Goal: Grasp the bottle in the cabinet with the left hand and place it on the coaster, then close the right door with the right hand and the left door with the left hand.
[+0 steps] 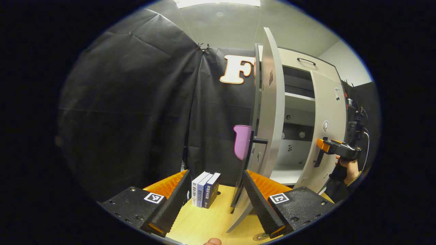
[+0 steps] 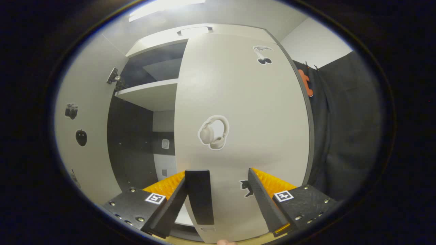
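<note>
My left gripper point(image 1: 216, 173) is open low over the wooden table point(image 1: 204, 221). The cabinet's left door point(image 1: 270, 112) stands edge-on just ahead, its black handle point(image 1: 259, 140) sticking out, and its lower edge lies close inside my right-hand finger. Farther right, my right gripper point(image 1: 323, 143), held by a hand point(image 1: 347, 166), is up against the right door point(image 1: 327, 112). In the right gripper view, the right gripper point(image 2: 218, 175) is open against the right door point(image 2: 238, 112), with the door's black handle point(image 2: 201, 197) between the fingers, nearer the left one. The shelves I can see hold nothing.
Three books point(image 1: 205, 189) stand upright on the table beyond my left fingers. The cabinet shelf point(image 2: 150, 93) and dark interior show through the gap left of the right door. The left door's inner face point(image 2: 78, 136) carries stickers. A round disc's edge point(image 1: 260, 235) peeks at the table's near edge.
</note>
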The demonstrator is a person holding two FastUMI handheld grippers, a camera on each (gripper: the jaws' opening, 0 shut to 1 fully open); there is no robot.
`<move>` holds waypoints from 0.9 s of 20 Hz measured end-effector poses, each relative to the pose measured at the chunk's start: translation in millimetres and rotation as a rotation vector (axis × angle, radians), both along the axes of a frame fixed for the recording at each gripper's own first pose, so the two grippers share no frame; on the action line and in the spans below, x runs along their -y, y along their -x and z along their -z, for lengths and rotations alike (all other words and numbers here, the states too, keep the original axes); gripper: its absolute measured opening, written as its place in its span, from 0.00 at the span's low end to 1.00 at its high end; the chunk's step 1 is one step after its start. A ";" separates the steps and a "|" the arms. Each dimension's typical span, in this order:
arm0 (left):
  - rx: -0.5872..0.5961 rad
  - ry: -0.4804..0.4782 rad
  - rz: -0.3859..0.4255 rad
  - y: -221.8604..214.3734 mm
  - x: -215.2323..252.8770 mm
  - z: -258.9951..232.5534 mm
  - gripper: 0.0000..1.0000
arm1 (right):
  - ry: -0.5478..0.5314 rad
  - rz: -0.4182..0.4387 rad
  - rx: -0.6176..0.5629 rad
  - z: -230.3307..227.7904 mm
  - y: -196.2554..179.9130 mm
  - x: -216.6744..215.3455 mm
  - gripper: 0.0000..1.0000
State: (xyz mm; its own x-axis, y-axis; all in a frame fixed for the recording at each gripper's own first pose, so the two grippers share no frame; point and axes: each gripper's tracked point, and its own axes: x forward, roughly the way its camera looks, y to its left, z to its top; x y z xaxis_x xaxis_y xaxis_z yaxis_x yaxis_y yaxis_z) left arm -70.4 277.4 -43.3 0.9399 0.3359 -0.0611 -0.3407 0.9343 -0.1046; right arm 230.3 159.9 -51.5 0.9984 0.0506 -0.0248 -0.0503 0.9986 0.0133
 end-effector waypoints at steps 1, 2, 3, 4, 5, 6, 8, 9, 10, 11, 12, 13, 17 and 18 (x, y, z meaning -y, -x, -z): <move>0.003 -0.001 0.016 -6.0 -0.6 -2.0 0.97 | 0.006 0.003 0.006 0.1 -0.6 -0.5 1.00; 0.005 -0.001 0.029 -9.3 -0.5 -1.5 0.96 | 0.014 0.006 0.015 0.0 -1.4 -1.2 1.00; 0.010 0.001 0.045 -13.8 0.1 -2.9 0.96 | 0.024 0.009 0.026 -0.8 -2.6 -1.6 1.00; 0.015 0.004 0.064 -18.2 1.1 -2.8 0.93 | 0.032 0.013 0.032 -0.4 -2.8 -2.2 1.00; 0.021 0.005 0.082 -22.1 2.3 -4.1 0.93 | 0.037 0.017 0.035 0.5 -2.0 -1.9 1.00; 0.025 0.007 0.104 -25.9 4.3 -6.0 0.93 | 0.041 0.023 0.034 0.0 -0.8 -1.0 1.00; 0.033 0.015 0.164 -34.4 12.6 -8.9 0.92 | 0.037 0.028 0.033 -1.1 3.1 -0.2 1.00; 0.034 0.023 0.189 -39.8 16.3 -7.7 0.96 | 0.030 0.028 0.040 -4.0 4.9 0.8 1.00; 0.029 0.020 0.194 -42.4 13.1 -3.1 1.00 | 0.027 0.026 0.047 -6.9 7.4 1.1 1.00; 0.021 0.018 0.202 -43.1 11.8 -1.7 1.00 | 0.028 0.024 0.051 -8.5 11.8 2.3 1.00; 0.019 0.026 0.216 -44.7 13.6 -0.9 1.00 | 0.033 0.022 0.055 -10.4 17.0 2.6 1.00; 0.023 0.040 0.236 -44.9 17.3 -1.2 0.95 | 0.041 0.018 0.060 -11.2 25.1 2.7 1.00; 0.029 0.072 0.298 -49.7 27.4 -1.0 0.93 | 0.050 0.031 0.088 -19.6 35.6 14.1 1.00; 0.030 0.070 0.312 -50.5 32.2 -1.4 0.93 | 0.045 0.030 0.082 -18.5 36.6 17.1 1.00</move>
